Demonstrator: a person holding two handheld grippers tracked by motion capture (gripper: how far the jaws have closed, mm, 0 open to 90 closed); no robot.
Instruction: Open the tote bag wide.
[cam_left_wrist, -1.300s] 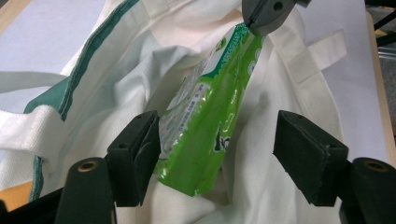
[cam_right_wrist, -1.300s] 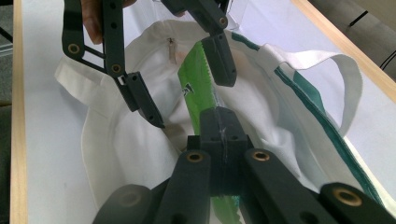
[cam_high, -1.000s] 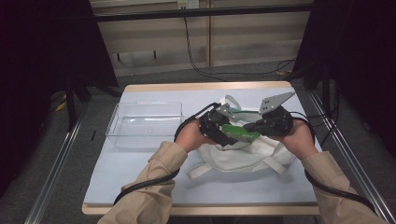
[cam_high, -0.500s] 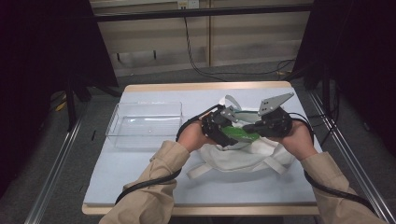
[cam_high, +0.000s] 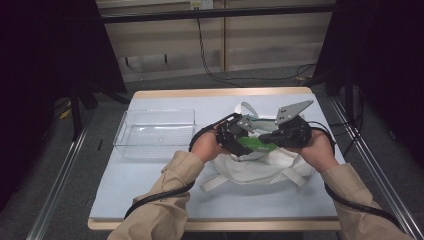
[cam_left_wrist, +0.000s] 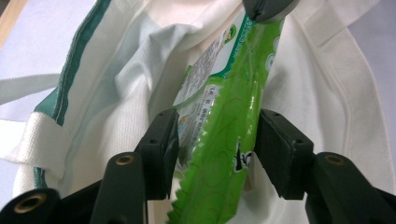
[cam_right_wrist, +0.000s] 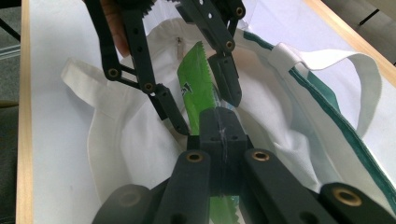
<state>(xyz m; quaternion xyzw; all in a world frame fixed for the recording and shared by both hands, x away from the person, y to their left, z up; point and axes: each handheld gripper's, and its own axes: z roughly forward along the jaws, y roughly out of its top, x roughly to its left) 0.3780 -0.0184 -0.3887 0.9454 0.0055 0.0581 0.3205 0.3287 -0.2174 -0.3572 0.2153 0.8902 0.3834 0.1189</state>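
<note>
Spanning the gap between the two tools, the flat green plastic snack packet lies with its long axis running from one hand-held gripper to the other, above the mouth of the white cloth tote bag with green trim at the middle of the pale blue desk. The right hand-held gripper has its jaws pressed together on one end of the packet. The left hand-held gripper straddles the packet's serrated end; its jaws have just been closing, with the packet between them and the left pad against it, while a narrow gap shows at the right pad. The bag lies slumped with its mouth open beneath the packet, handles splayed on the desk. A clear rectangular plastic tray sits left of the bag, nothing visible inside it.
</note>
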